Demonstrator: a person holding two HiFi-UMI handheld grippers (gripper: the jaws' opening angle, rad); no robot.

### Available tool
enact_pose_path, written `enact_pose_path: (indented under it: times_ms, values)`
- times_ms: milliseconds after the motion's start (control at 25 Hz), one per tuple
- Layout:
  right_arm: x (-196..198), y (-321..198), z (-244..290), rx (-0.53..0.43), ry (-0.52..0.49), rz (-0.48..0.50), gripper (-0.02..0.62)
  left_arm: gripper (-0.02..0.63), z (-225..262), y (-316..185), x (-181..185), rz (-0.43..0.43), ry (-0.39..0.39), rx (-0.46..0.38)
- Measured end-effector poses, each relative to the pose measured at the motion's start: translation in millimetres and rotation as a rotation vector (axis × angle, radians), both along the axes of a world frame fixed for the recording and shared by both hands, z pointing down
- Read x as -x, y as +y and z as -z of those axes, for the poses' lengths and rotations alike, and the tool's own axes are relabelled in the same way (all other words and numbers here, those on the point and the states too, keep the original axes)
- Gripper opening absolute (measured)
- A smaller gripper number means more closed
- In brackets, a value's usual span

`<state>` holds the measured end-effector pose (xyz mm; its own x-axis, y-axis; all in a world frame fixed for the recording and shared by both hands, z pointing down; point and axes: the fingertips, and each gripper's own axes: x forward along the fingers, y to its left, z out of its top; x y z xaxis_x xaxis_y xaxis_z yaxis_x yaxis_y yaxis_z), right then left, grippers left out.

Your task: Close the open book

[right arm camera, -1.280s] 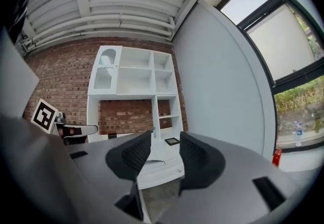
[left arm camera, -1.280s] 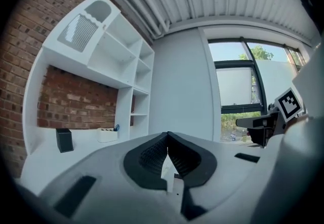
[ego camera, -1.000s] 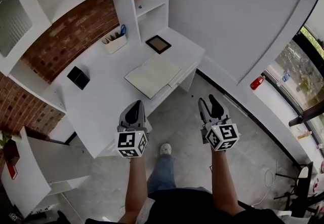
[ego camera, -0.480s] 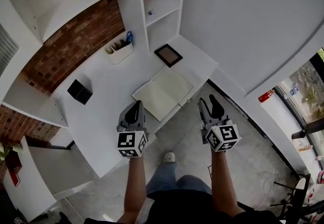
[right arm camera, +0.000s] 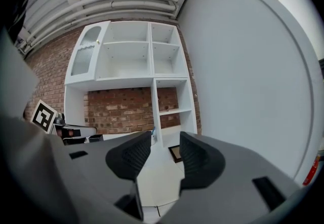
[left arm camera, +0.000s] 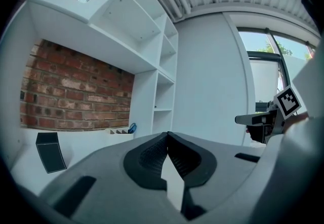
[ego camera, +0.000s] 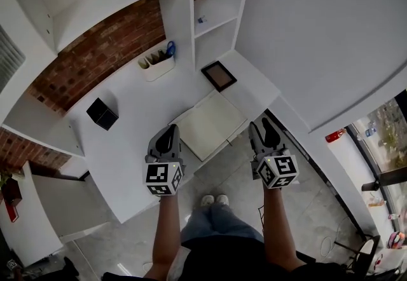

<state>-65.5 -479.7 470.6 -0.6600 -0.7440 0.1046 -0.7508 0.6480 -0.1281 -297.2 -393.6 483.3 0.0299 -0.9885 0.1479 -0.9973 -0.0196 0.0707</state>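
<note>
Over the last second the person has stepped up to the white desk [ego camera: 130, 146]. The open book [ego camera: 206, 124], which lay well ahead of both claws, now sits just beyond their tips. It is ahead and to the right of the left gripper [ego camera: 169, 131], and ahead and to the left of the right gripper [ego camera: 266, 126]; neither touches it. The pages look within reach, so the approach seems nearly done, while the closing itself has not begun. The left gripper is held out on a straight forearm, pointing almost level toward the desk, its jaws pressed together on nothing. The right gripper is carried alongside at much the same height, likewise near level, its jaws parted and empty.
</note>
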Motion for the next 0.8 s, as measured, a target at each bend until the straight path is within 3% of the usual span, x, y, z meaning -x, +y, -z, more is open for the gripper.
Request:
enact_pose_path:
  times_ms: [200, 400, 600, 800]
  values:
    - [8, -16, -4, 0.000, 0.022, 0.042, 0.156, 0.009, 1, -3, 5, 0.030, -0.005, 0.002]
    - [29, -31, -8, -0.041, 0.122, 0.164, 0.156, 0.009, -4, -1, 3, 0.055, -0.002, 0.013]
    - [62, -34, -11, -0.131, 0.297, 0.359, 0.156, 0.009, -12, 7, 3, 0.081, 0.005, 0.027]
    - [100, -6, -27, -0.254, 0.510, 0.623, 0.156, 0.009, -18, 15, 8, 0.113, 0.004, 0.040]
